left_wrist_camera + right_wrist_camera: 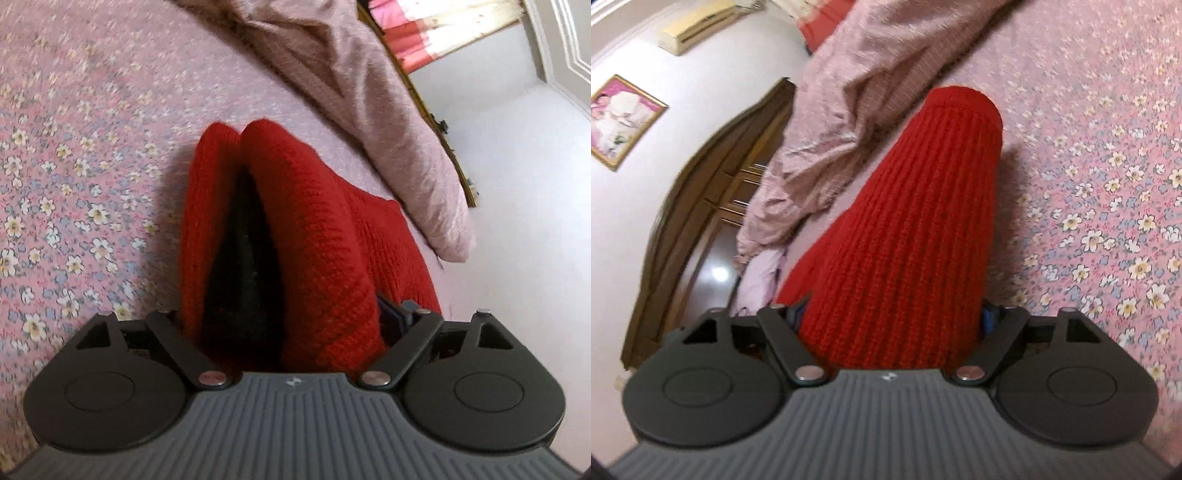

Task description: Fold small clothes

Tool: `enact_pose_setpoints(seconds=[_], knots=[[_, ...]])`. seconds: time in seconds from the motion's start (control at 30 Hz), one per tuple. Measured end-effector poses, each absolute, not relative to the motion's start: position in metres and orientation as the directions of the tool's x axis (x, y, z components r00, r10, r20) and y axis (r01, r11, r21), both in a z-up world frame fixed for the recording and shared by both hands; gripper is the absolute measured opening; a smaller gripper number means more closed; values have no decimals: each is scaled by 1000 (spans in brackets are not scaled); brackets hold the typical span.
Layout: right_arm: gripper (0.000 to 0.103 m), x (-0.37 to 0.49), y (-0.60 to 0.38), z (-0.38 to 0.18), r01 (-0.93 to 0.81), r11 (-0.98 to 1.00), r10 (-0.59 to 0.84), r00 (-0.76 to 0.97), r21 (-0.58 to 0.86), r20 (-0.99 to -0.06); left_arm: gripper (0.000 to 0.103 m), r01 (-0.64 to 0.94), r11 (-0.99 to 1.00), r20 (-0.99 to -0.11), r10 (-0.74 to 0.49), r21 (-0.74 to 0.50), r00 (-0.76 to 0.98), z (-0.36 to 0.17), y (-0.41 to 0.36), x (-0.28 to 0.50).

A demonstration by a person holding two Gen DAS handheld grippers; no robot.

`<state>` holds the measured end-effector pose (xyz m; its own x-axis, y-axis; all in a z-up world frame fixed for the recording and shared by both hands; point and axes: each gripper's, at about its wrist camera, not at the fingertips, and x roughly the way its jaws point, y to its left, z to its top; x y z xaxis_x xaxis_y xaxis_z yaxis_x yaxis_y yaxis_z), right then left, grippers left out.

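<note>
**While red knit hides both sets of fingers: bed, room and grippers**

Where the work is laid out, the surface is a bed.

- Bedspread [74,166]: pink, small white-and-blue flower print, filling the left of the left wrist view and the right of the right wrist view.
- Blanket [369,110]: dusty pink, rumpled, heaped along the far edge of the bed.
- Room, left wrist view: pale wall [517,184], pink curtains [406,33] at the far top, white door moulding [569,44] far right.
- Room, right wrist view: dark wooden furniture panel [713,177] at left, glossy floor [709,273] below it, framed picture [624,118] and air conditioner [698,26] on the wall.
- Red knit garment [314,229]: draped over both grippers, its far end reaching the bedspread near the blanket.
- Left gripper [288,314]: angled down at the bed; linkage arms spread wide; fingers buried under the knit, which folds around a dark hollow.
- Right gripper [894,314]: angled down likewise; arms spread wide; ribbed knit fills the gap. Whether either one's pads press the fabric cannot be told.
</note>
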<state>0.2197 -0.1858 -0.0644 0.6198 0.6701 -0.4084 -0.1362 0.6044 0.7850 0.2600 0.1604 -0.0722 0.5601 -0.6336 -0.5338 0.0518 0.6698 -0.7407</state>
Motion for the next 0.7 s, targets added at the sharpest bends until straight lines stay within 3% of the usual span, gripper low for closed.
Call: enact_pose_setpoints(seconds=[0.37, 0.57, 0.7], knots=[[78, 165, -229, -22, -198, 563, 693, 642, 802, -328, 90, 125, 645, -488, -678, -754, 549, -31, 107, 211], [78, 135, -270, -13, -189, 595, 674, 647, 781, -357, 90, 169, 639, -495, -713, -750, 496, -34, 56, 191], [78, 132, -292, -28, -126, 626, 649, 631, 770, -425, 90, 152, 679, -560, -694, -718, 453, -56, 30, 185]])
